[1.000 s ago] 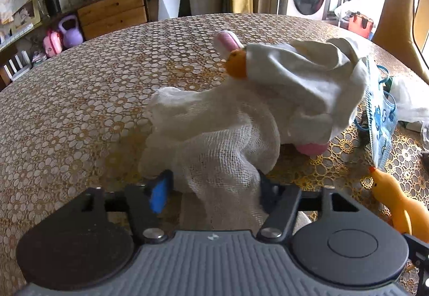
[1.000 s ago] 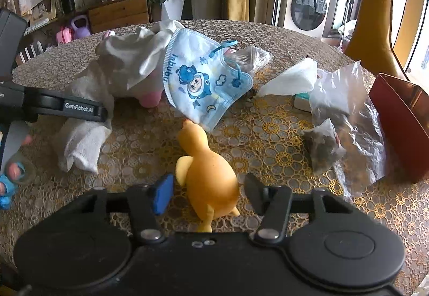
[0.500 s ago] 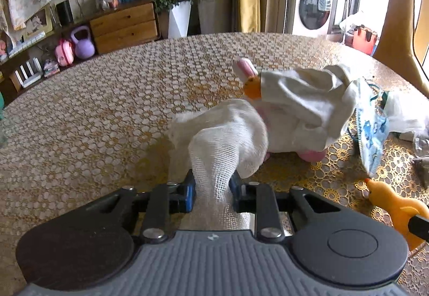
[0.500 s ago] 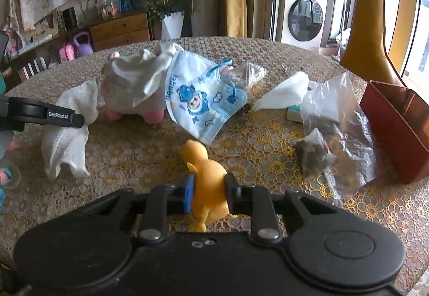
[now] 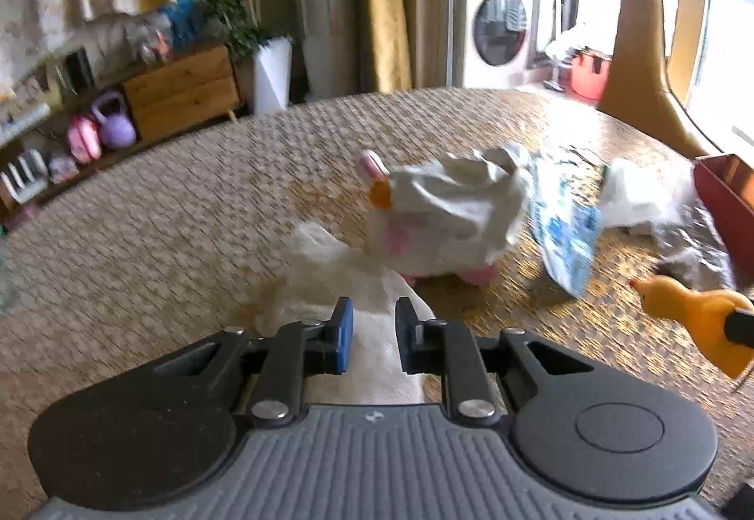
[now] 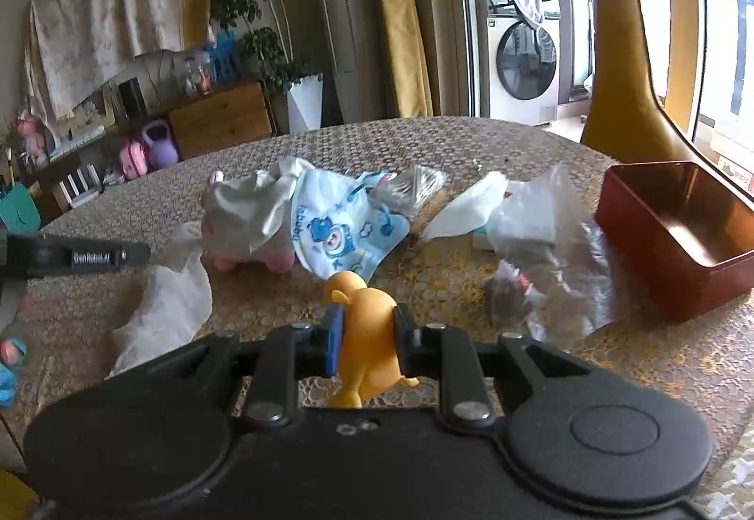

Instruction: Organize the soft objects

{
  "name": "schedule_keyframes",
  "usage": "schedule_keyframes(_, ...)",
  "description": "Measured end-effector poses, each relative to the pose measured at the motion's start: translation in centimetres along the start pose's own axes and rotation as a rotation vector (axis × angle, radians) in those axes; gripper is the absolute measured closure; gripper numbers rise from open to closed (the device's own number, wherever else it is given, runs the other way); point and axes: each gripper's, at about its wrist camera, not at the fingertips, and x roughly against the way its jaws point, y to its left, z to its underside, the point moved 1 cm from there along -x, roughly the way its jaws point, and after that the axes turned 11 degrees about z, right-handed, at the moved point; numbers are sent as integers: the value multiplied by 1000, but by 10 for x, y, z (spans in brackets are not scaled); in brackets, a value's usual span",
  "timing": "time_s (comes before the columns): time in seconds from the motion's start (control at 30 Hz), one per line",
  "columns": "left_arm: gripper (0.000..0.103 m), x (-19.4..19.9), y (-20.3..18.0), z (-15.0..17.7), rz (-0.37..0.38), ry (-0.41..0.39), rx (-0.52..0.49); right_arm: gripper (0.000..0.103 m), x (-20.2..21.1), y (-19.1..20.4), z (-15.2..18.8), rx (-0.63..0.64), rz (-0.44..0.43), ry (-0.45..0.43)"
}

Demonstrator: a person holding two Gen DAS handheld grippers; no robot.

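Lace-covered table [image 6: 471, 143]; left tongs [image 5: 372, 334] pinch gauze cloth [image 5: 330, 256], right tongs [image 6: 365, 331] pinch rubber duck [image 6: 367, 322].

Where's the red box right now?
In the right wrist view, the red box sits open at the table's far right edge, just right of the crumpled clear plastic bag.

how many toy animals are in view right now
2. The yellow rubber duck is clamped in the right gripper; the pink-footed plush toy lies on the table under a white cloth. Others may hide beneath the clutter.
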Motion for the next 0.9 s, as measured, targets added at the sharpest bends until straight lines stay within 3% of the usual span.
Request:
schedule_keyframes(0.17,78,-6,4,10,-13,23,18,82,3,-8,4,-8,5,2)
schedule_keyframes(0.2,67,-7,6,11,-10,26,29,82,3,-9,4,-12,3,5)
schedule_keyframes(0.23,45,-8,8,11,-9,27,40,82,4,-9,5,-15,2,7)
schedule_keyframes(0.3,14,-6,11,12,-5,6,58,82,3,-9,6,-18,3,10)
schedule_keyframes(0.37,11,-5,12,12,1,-15,47,82,2,-9,7,-25,0,11)
schedule_keyframes(0.5,11,-24,10,10,-6,30,8,82,1,-9,6,-32,-3,16)
schedule_keyframes(0.9,12,-78,22,21,-88,146,22,82,-8,-6,7,-29,9,47)
